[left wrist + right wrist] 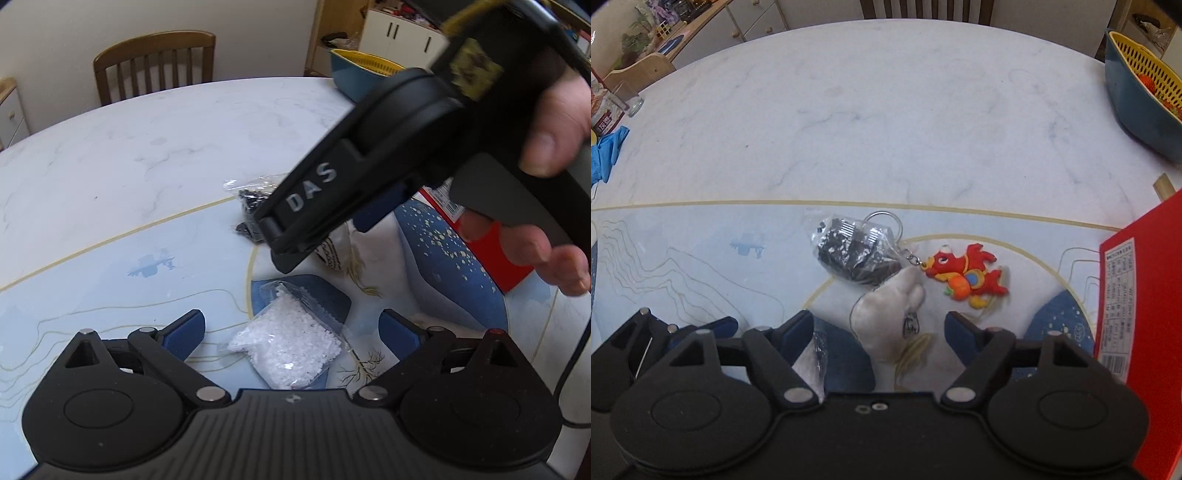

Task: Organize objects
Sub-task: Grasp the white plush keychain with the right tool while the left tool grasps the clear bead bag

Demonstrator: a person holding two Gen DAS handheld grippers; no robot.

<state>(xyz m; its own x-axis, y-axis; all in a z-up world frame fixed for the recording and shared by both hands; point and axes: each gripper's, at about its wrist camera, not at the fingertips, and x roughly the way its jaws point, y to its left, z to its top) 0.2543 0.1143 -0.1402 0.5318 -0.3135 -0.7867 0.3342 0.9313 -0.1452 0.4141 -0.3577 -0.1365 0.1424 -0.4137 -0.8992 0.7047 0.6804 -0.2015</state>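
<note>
- The right gripper [879, 328], jaws apart and empty, hangs over a pale plush keychain [890, 314] lying lengthwise between them, apparently untouched.
- The left gripper [291, 332], also open, straddles a bag of white beads [288, 350].

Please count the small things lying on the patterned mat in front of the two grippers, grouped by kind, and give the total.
Clear bags of small parts: 2, the bag of white beads and the bag of black pieces.
Keychain figures: 1, the red dragon keychain.
Pale soft items: 1, the white plush piece.
Total: 4.
</note>
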